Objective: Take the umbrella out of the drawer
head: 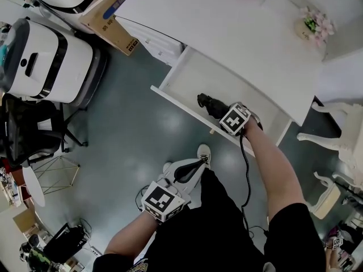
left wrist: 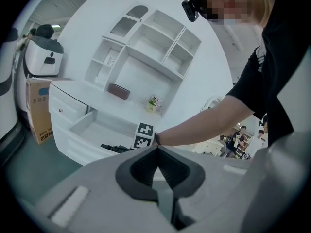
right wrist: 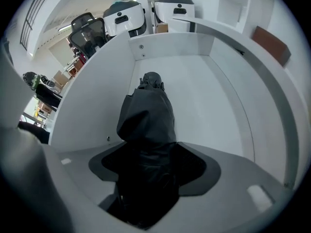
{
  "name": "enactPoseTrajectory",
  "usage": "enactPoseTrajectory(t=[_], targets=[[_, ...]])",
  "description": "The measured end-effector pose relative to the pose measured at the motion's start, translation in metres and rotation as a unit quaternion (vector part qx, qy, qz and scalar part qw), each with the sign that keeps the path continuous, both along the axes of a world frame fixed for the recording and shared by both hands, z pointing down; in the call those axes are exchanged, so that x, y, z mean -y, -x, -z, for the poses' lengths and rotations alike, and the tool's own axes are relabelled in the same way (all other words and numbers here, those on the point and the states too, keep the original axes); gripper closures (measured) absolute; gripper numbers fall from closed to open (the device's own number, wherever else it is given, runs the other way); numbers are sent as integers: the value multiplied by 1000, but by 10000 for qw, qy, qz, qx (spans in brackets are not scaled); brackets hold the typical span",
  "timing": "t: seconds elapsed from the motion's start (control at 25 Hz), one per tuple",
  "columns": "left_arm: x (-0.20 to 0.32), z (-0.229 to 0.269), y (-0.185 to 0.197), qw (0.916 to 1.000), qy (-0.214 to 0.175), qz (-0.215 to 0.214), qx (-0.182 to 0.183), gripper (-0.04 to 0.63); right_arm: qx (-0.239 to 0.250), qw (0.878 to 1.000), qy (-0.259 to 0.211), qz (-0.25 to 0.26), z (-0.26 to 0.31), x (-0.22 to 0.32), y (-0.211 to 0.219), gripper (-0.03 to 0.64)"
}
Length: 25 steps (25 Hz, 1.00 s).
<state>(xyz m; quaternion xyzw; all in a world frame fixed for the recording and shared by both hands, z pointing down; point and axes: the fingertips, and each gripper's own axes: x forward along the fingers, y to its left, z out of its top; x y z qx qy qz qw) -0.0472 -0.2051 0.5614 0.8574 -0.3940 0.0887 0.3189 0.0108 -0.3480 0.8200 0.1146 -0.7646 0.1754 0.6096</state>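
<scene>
A black folded umbrella (head: 210, 103) lies in the open white drawer (head: 187, 79), near its front wall. My right gripper (head: 228, 115) points steeply down into the drawer over the umbrella's near end. In the right gripper view the umbrella (right wrist: 148, 113) runs away from me between the wide-spread jaws of the right gripper (right wrist: 150, 168), whose pads do not visibly press on it. My left gripper (head: 190, 171) hangs low in front of the person's body, away from the drawer. In the left gripper view the left gripper (left wrist: 156, 150) shows its jaws closed together, with nothing in them, and the umbrella (left wrist: 114, 148) beyond.
The white desk top (head: 227, 21) overhangs the drawer and carries a small flower pot (head: 315, 25). A cardboard box (head: 111, 20) and a white machine (head: 46, 61) stand on the floor to the left. A white chair (head: 336, 146) stands to the right.
</scene>
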Motion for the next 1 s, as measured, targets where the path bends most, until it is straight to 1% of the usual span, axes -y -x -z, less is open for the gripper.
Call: enactPoseTrajectory(t=[0.28, 0.48, 0.6, 0.76, 0.88, 1.0], targets=[[-7, -3, 13, 9999, 79, 97, 44, 595, -310, 9994, -69, 98, -15, 1, 4, 270], [-7, -1, 18, 9998, 114, 135, 38, 595, -144, 9998, -120, 62, -12, 0, 5, 292], [-8, 3, 20, 9999, 53, 96, 41, 595, -48, 9998, -184, 70, -7, -1, 4, 308], [-12, 6, 25, 9999, 47, 111, 52, 595, 279, 9987, -428, -32, 9, 1, 3, 316], [-15, 9, 29, 9999, 22, 113, 57, 595, 614, 9951, -703, -319, 29, 6, -1, 318], [-14, 15, 32, 9999, -78, 68, 51, 595, 926, 9883, -1025, -652, 58, 14, -4, 318]])
